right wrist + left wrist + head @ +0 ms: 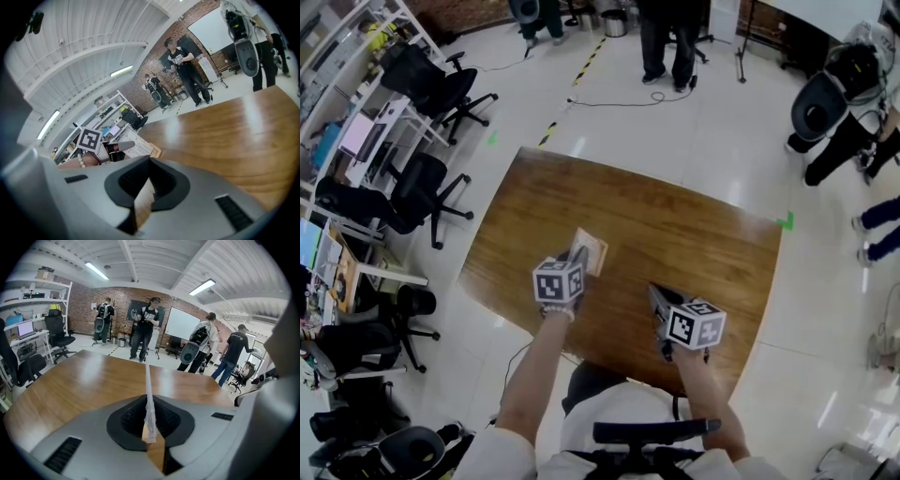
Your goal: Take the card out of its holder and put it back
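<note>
Left gripper view: left gripper (pixel 149 426) clamped on thin edge of card holder (pixel 148 390). Right gripper (pixel 146 183) closed, empty. I expect holder slipping if pull twists it.

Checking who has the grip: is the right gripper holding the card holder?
No, the right gripper is shut on nothing; the card holder sits clamped in the left gripper.

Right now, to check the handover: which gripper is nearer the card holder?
Left. The left gripper is shut on the card holder, which stands edge-on between its jaws. The right gripper hangs apart to the holder's right, empty.
</note>
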Motion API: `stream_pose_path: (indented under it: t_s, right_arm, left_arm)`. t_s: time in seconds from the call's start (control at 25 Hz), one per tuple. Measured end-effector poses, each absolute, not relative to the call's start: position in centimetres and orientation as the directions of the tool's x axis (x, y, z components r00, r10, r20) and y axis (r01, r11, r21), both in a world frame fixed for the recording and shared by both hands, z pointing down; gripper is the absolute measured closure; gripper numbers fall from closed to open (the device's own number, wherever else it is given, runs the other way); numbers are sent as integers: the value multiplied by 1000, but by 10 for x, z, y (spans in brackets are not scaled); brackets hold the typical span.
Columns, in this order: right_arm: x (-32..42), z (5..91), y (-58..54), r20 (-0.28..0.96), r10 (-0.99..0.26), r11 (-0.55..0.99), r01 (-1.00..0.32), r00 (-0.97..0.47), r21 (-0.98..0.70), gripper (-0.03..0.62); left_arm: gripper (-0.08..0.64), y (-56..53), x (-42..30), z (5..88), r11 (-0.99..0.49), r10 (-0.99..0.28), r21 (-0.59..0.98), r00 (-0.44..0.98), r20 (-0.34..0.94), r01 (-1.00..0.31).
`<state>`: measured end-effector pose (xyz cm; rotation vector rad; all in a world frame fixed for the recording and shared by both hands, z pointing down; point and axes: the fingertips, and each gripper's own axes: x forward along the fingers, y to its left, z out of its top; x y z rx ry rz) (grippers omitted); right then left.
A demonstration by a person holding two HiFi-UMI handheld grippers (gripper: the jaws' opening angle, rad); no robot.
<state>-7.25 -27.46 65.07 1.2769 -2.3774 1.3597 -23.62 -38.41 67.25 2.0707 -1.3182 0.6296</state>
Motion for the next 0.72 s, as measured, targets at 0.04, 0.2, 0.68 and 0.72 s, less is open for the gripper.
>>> stream_pose_path:
  t_s: [0.04,0.2,0.68,0.72]
  right_arm:
    - [-72,652,-275,475,-609,237,-717,-635,-655,581]
    - [-71,651,-275,483,-608,226,-721,-630,-655,581]
    - [-62,657,-276,501,-609,203,-732,-615,-651,581]
    - [-62,657,-276,502,-610,201,-733,-613,-650,581]
  left_arm:
    - [548,-385,-236,674,-329,-630,232,395,668,-916]
    - [548,-385,-233,680,-327,-622,238,398,674,-914]
    - [547,-385,-228,694,-327,-602,241,398,693,-914]
    - [547,-386,-229,694,-327,-601,242,399,692,-914]
